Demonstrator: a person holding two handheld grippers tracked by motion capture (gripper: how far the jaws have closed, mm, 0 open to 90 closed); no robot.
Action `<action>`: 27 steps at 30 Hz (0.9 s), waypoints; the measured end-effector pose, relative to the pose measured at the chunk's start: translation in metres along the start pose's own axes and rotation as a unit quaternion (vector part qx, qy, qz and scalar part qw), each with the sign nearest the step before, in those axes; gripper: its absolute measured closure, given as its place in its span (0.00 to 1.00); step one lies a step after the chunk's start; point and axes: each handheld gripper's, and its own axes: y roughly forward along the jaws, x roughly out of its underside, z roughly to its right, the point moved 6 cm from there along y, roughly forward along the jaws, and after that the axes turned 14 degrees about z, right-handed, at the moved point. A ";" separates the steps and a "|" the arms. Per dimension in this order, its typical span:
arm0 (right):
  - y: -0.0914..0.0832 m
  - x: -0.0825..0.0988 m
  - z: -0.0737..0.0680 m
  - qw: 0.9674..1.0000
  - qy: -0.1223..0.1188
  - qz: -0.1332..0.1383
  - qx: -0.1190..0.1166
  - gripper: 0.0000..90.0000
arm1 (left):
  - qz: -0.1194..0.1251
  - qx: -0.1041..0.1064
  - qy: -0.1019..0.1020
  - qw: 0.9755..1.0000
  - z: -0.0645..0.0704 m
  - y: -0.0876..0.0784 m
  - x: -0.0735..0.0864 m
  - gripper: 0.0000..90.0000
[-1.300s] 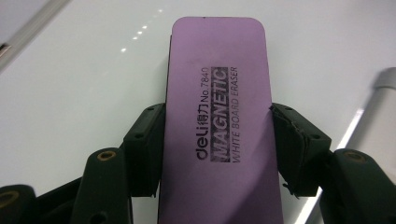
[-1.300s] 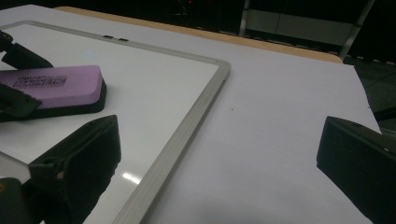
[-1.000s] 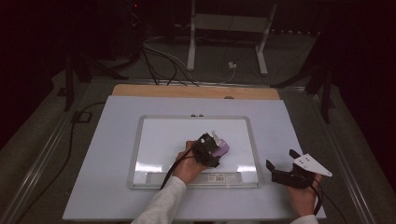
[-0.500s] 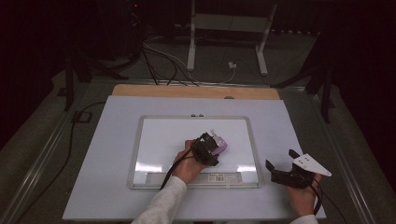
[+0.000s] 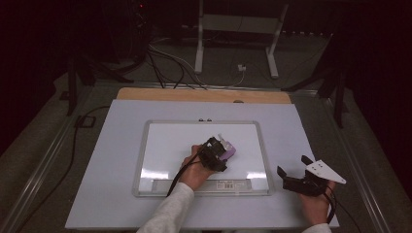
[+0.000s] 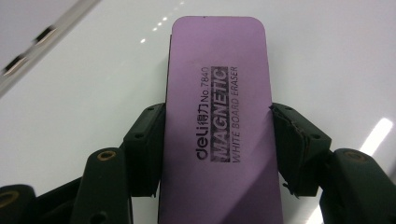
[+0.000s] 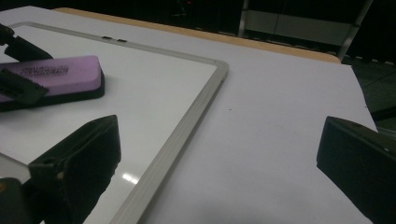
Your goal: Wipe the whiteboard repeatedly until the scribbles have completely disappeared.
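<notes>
"Where was the purple whiteboard eraser [image 6: 219, 126]?"

"Flat on the whiteboard [image 5: 160, 145], right of its middle, gripped across its sides by the left gripper [image 6: 217, 144]."

"And the right gripper [image 5: 293, 167]?"

"Gaping, holding nothing, off the board's right edge."

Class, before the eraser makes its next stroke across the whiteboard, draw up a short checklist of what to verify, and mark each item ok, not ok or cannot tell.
1. Left gripper clamped on both long sides of the purple eraser: ok.
2. Eraser lying flat on the whiteboard: ok, seen low on the board in the right gripper view.
3. Board surface ahead of the eraser free of objects: ok.
4. Marks left to wipe: cannot tell; the surface looks white with glare.
5. Right gripper off the board, jaws wide and holding nothing: ok.
6. Board held against sliding: cannot tell.
</notes>
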 end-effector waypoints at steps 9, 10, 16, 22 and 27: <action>0.000 0.000 0.000 1.000 -0.001 0.000 0.000 0.00 | -0.005 -0.043 -0.045 0.998 -0.024 -0.008 0.013 0.47; 0.000 0.000 0.000 1.000 -0.001 0.000 0.000 0.00 | -0.006 -0.047 -0.047 0.998 -0.026 -0.009 0.014 0.47; 0.000 0.000 0.000 1.000 0.000 0.000 0.000 0.00 | -0.003 -0.065 -0.075 0.995 -0.039 -0.018 0.026 0.47; 0.000 0.000 0.000 1.000 0.001 0.000 0.000 0.00 | -0.001 -0.084 -0.100 0.991 -0.052 -0.032 0.041 0.47; 0.001 0.000 -0.001 1.000 -0.001 -0.001 -0.001 0.00 | 0.000 -0.102 -0.111 0.989 -0.060 -0.045 0.053 0.47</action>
